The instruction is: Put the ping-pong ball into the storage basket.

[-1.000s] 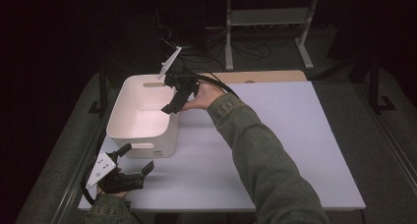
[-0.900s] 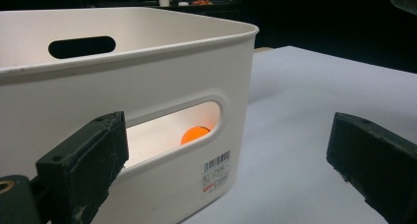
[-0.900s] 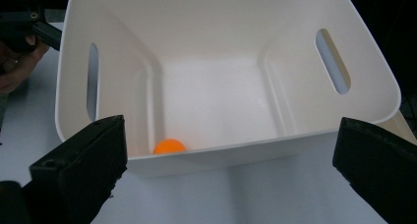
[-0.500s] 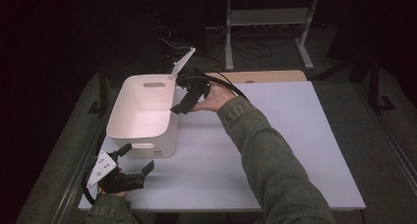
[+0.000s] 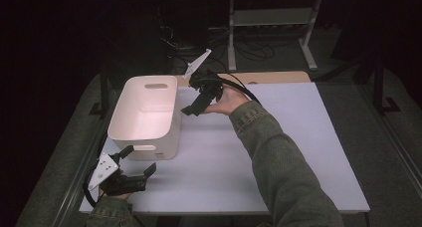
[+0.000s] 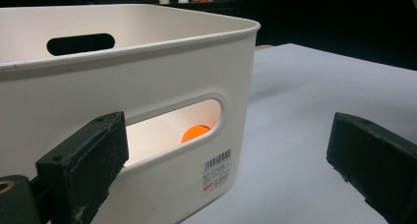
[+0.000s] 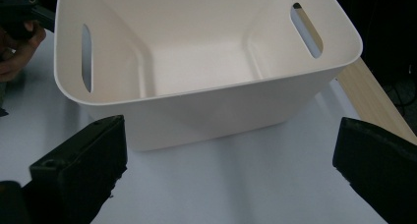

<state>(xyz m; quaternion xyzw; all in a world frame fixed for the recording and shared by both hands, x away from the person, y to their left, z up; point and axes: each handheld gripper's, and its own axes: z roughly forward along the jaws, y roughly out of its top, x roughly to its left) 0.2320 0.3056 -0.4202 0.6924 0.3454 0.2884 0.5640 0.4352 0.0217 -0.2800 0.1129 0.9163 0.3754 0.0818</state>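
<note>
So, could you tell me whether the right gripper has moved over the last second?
Yes. The right gripper has drawn back rightward, from over the bin's far right rim to clear of it, above the table.

A barcode sticker point(image 6: 217, 170) sits on the white bin point(image 6: 147, 86) (its print too small to read).

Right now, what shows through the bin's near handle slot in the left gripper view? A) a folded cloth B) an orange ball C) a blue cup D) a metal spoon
B: in the left gripper view an orange ball sits inside the white bin, seen through the handle slot on the wall facing that gripper.
</note>
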